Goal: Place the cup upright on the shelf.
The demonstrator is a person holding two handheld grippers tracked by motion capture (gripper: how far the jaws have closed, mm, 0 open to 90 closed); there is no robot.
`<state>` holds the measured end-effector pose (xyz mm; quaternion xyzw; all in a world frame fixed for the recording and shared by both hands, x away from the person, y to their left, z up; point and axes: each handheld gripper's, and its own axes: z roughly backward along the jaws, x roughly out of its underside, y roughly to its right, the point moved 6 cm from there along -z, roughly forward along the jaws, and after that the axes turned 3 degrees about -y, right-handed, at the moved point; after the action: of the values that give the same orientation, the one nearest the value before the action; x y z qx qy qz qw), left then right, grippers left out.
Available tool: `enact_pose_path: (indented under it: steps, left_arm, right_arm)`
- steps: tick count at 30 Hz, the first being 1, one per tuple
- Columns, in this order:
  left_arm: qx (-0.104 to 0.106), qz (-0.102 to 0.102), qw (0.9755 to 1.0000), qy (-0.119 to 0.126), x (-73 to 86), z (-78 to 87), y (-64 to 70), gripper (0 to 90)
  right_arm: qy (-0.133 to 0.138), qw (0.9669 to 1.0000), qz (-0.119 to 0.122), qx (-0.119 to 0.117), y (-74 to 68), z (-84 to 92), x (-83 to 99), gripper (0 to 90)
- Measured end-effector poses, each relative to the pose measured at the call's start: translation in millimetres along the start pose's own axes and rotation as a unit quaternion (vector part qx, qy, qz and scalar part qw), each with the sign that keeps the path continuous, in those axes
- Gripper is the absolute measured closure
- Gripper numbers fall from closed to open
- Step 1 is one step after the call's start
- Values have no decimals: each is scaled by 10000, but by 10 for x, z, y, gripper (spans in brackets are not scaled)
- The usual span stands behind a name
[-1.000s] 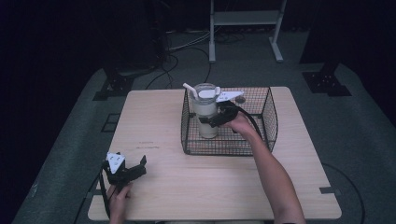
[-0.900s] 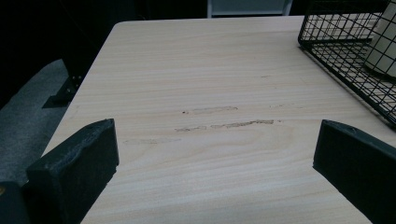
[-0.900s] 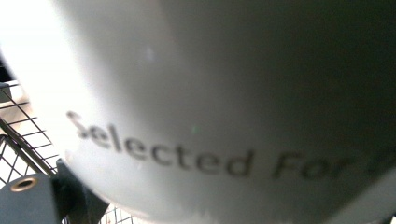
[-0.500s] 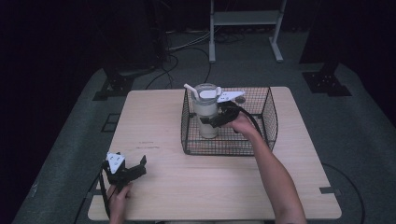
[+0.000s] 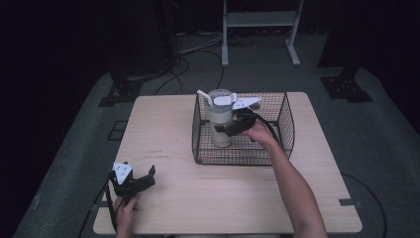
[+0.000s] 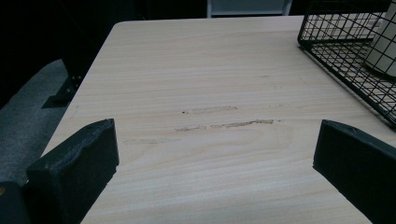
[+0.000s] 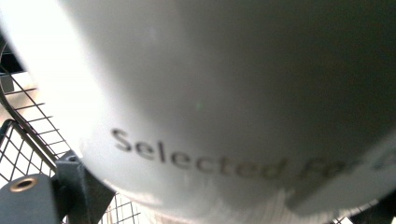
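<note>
— Dark room all round, grey carpet underfoot, and one pale wooden tabletop [image 5: 237, 198] in the middle. What is being worked on?

— A tall cream tumbler [image 5: 220, 119] with a clear lid and a white straw [image 5: 204, 97] sticking up to the left. It stands upright inside a black wire basket [image 5: 282, 134], in the basket's left half, toward the far edge of the tabletop and a little right of centre.

— And what has hold of it?

— The right tongs [image 5: 229, 130] are clenched on the tumbler's side, low on its body, reaching in from the right over the basket's rim. In the right gripper view the tumbler [image 7: 224, 93] presses up close to the lens, with grey lettering that reads "Selected For" across it, and bits of basket [image 7: 18, 140] mesh show at the lower left.

— Where is the person's right hand?

— The right hand [image 5: 260, 131] sits inside the basket just right of the tumbler, with the forearm running back to the near edge.

— The other side?

— The left tongs [image 5: 143, 179] rest near the near left corner of the tabletop, well apart from the basket, gripped by the left hand [image 5: 126, 208]. Their jaws stand wide and released. The left gripper view has bare wood [image 6: 205, 112] between them with a few faint scuff marks [image 6: 224, 124], and the basket's corner [image 6: 345, 56] at the upper right.

— Anything beyond the tabletop?

— Cables [image 5: 198, 54] on the floor and a white metal frame [image 5: 260, 25] at the back.
</note>
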<state>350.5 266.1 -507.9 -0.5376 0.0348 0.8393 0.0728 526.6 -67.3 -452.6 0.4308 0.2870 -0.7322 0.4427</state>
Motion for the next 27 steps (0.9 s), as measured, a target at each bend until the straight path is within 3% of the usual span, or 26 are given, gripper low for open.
enact_pose_path:
  steps: [27]
  left_arm:
    - [-19,-11,10000,5,-1,-8,4,0]
  right_arm:
    - [-41,9998,171,58,-14,89,34,77]
